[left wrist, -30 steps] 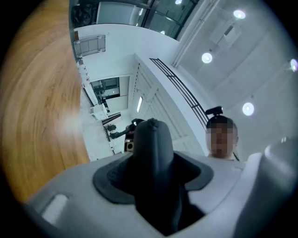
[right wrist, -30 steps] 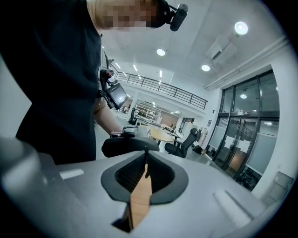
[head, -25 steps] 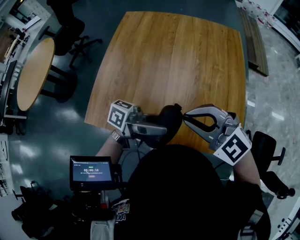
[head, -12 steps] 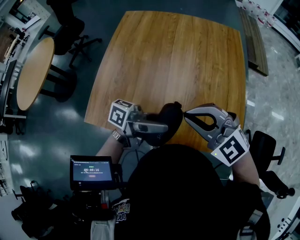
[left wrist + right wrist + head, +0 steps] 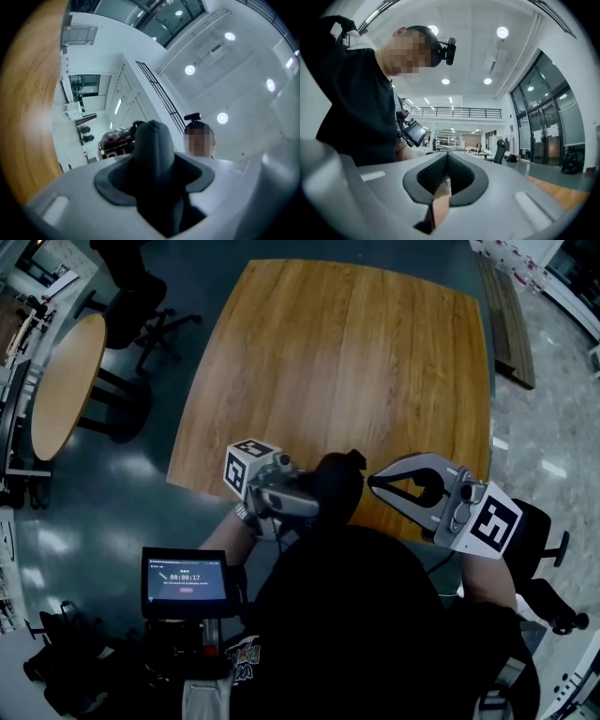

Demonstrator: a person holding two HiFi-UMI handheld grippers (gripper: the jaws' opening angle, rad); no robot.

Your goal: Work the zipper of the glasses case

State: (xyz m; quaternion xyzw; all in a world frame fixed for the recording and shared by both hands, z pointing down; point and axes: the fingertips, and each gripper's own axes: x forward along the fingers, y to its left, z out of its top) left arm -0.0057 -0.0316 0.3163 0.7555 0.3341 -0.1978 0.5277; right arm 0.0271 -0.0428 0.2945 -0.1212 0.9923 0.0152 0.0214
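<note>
Nearest of all, the person in a dark top (image 5: 347,634) is leaning over the work, with a small lit screen on a dark mount (image 5: 185,581) at their left. Just beyond, over the near edge of the square wooden tabletop (image 5: 347,362), the left gripper (image 5: 314,501) is clasping the dark grey oval glasses case (image 5: 154,154). Its pale grey fingers (image 5: 61,206) are standing wide and pressing on the case from both sides. The case's long axis is lying along the gripper's own line. Its rounded end is pointing up and away from that gripper, towards the ceiling lights. Whether the case is touching the tabletop cannot be told.

The right gripper (image 5: 373,482) is reaching in from the right, with its tips just beside the case's right flank. Its fingers (image 5: 525,197) have just been closing and are meeting at the tips, with nothing showing between them.

Farther off, on the dark floor to the left, a round wooden table (image 5: 66,381) and a black office chair (image 5: 141,296) are standing.
</note>
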